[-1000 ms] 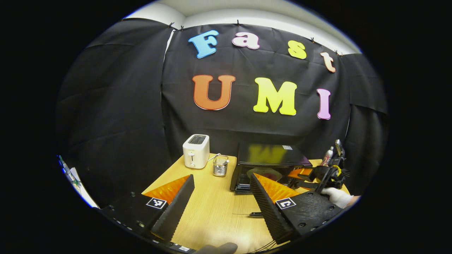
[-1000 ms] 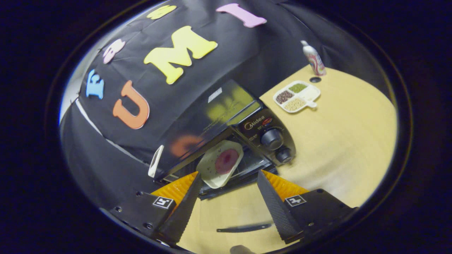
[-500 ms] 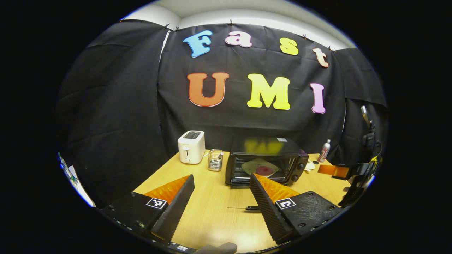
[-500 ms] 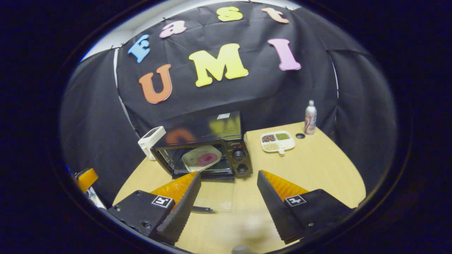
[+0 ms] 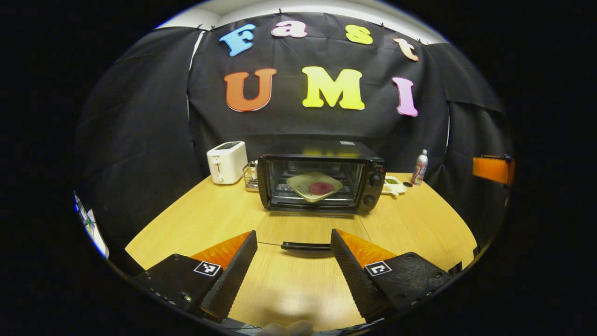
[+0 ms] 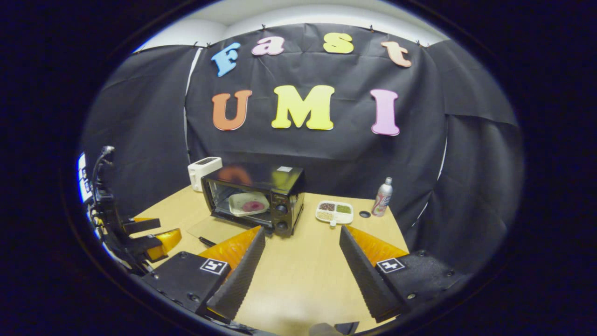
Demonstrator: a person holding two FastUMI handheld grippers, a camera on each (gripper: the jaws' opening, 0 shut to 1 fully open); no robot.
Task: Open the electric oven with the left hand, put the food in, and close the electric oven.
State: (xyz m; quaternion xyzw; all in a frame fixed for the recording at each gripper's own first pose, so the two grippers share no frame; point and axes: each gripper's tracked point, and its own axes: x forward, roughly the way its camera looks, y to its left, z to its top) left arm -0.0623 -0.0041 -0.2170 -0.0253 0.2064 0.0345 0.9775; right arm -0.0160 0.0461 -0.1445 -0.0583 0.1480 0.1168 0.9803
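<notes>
The black electric oven (image 5: 322, 177) stands at the middle back of the wooden table (image 5: 419, 228), its glass door (image 5: 310, 228) folded flat down with the handle (image 5: 305, 246) nearest me. A pale plate with a red round of food (image 5: 315, 185) rests on the rack inside. My left gripper (image 5: 293, 234) hovers open and empty just before the handle. The right gripper view has the oven (image 6: 254, 198) at the left with the plate (image 6: 248, 204) inside. My right gripper (image 6: 302, 229) is open, empty and well back from the oven. The left gripper (image 6: 140, 238) shows at that view's left edge.
A white toaster (image 5: 227, 162) and a wire holder (image 5: 251, 175) stand left of the oven. To the oven's right sit a divided dish of grains (image 6: 334, 211), a spray bottle (image 6: 383, 203) and a small dark cap (image 6: 365, 214). The right gripper's finger (image 5: 492, 170) juts in at the far right.
Both grippers have drawn back from the oven and levelled out. The right gripper has swung away to the right, leaving the plate on the rack. The door stays down.
</notes>
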